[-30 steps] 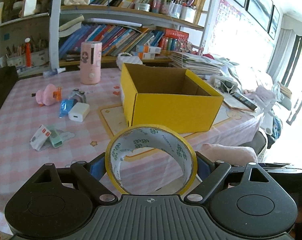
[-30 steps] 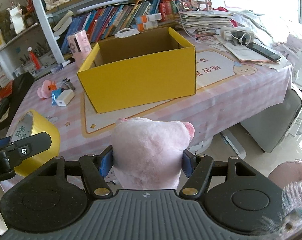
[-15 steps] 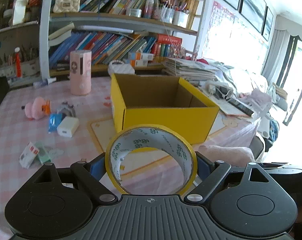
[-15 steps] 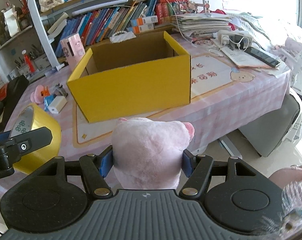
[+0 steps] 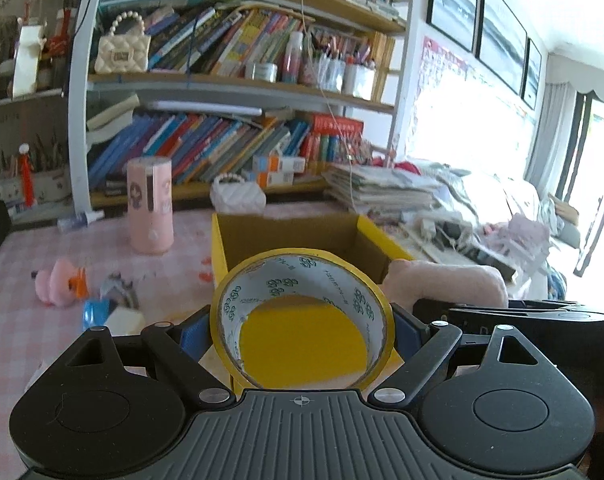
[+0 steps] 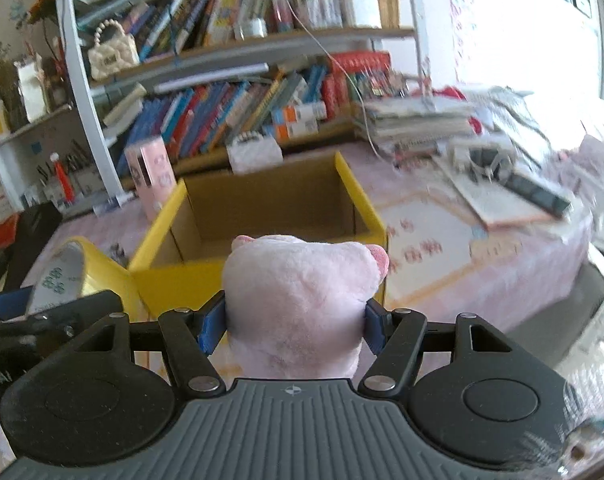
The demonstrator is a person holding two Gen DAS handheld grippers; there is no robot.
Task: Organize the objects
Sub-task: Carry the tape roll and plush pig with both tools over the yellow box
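My left gripper (image 5: 302,326) is shut on a roll of yellow tape (image 5: 257,280), held just in front of the near wall of the open yellow cardboard box (image 5: 302,232). My right gripper (image 6: 293,320) is shut on a pink plush toy (image 6: 302,304), held at the box's (image 6: 269,208) near edge. The tape roll (image 6: 73,272) also shows at the left of the right wrist view. The plush (image 5: 442,284) shows at the right of the left wrist view. The box looks empty inside.
On the pink checked tablecloth (image 5: 17,320) left of the box lie a pink duck toy (image 5: 57,286), a blue packet (image 5: 93,312) and a white charger (image 5: 123,320). A pink cylinder (image 5: 149,204) stands behind. Bookshelves (image 5: 221,140) line the back; papers (image 6: 422,120) and a remote (image 6: 538,196) lie at right.
Both grippers have moved forward and up toward the yellow box, which is now much closer. Each still holds its object.
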